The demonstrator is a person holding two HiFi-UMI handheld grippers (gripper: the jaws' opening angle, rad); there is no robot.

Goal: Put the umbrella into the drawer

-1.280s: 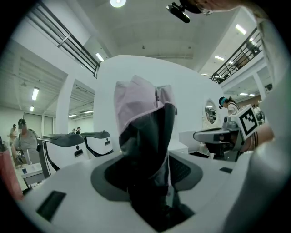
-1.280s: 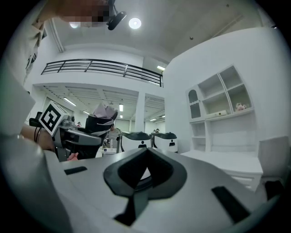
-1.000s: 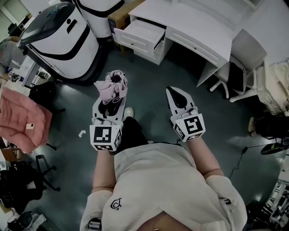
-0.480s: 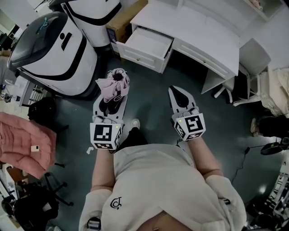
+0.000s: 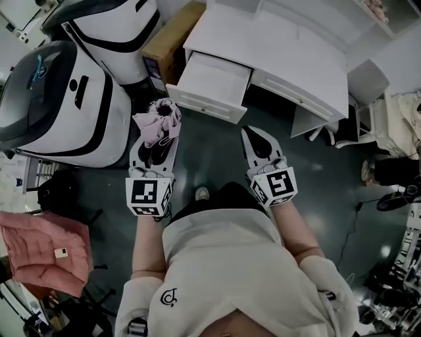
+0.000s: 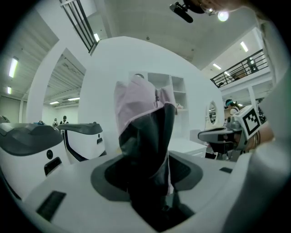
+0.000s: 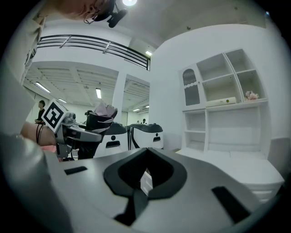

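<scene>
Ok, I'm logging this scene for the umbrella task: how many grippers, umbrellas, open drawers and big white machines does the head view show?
Grippers: 2, left gripper and right gripper
Umbrella: 1
Open drawer: 1
Big white machines: 2
Total: 6

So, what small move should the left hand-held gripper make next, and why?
Probably carry the left hand-held gripper forward over the open white desk drawer: it grips the folded pink fabric umbrella, which is short of the drawer's front.
</scene>
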